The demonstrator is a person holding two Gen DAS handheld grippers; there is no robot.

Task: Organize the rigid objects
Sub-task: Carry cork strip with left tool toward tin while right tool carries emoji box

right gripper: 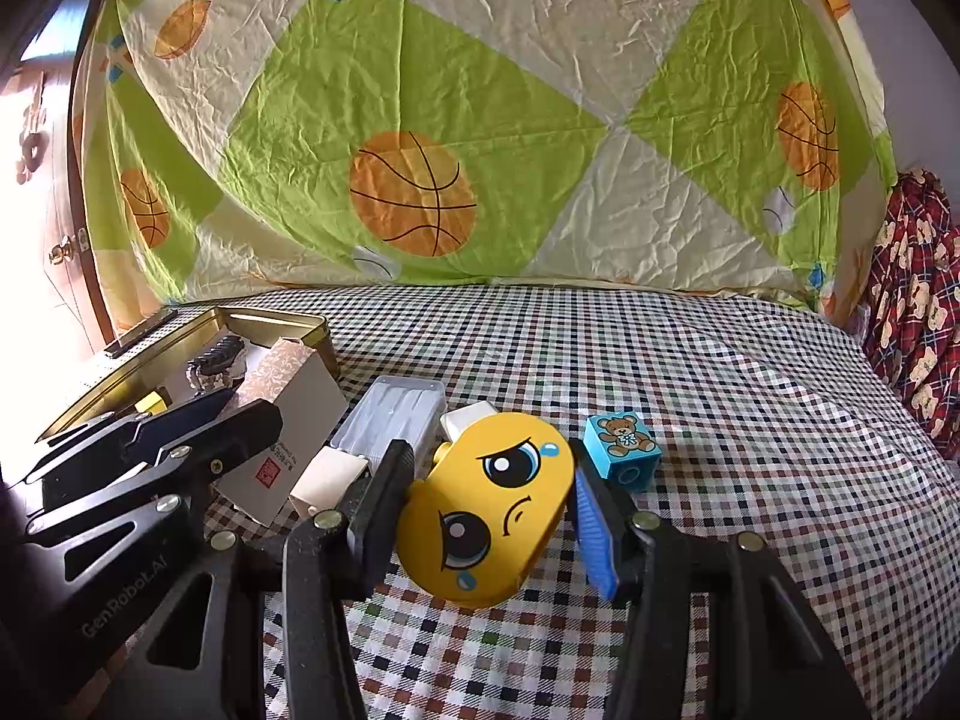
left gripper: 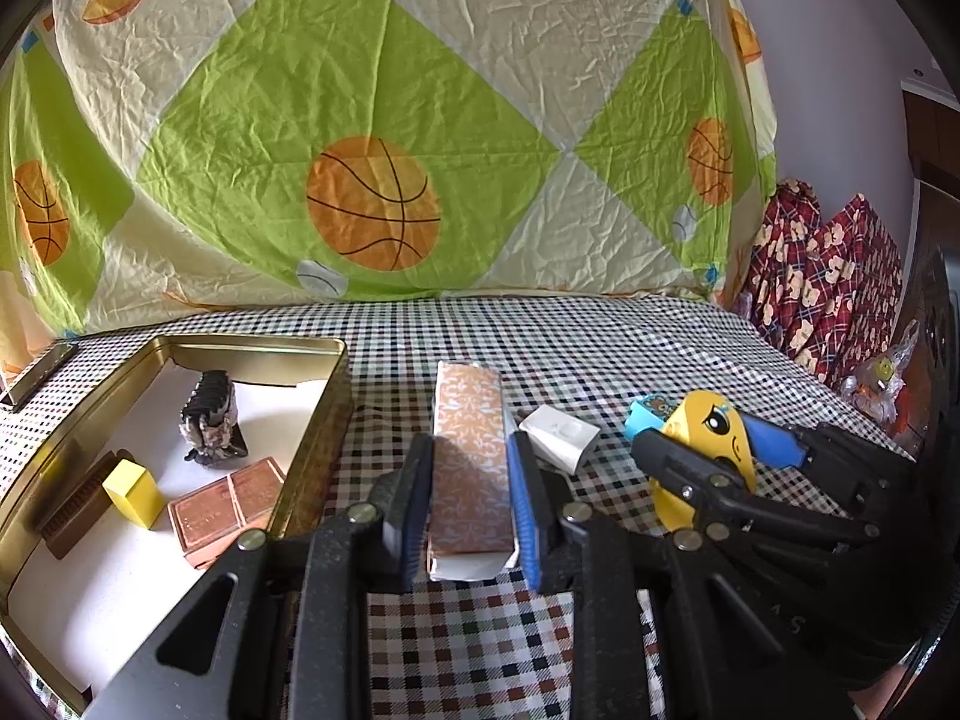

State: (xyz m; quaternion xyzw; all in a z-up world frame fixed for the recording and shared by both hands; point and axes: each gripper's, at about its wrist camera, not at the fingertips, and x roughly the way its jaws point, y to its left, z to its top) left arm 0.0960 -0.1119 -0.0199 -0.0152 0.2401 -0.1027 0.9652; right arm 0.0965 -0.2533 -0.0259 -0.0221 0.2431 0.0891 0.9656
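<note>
The patterned box [left gripper: 470,468] sits clamped between the pads of the left hand-held gripper [left gripper: 470,516], just right of the gold tin [left gripper: 312,420], which already holds a yellow block [left gripper: 133,492], a copper-coloured box [left gripper: 225,507] and a dark clip [left gripper: 210,420]. The right hand-held gripper [right gripper: 483,516], further right of the tin, grips a yellow crying-face toy [right gripper: 480,507]. Both pieces seem mid-transfer. Next, each needs carrying over the tin's near wall and lowering onto bare white floor before release.
</note>
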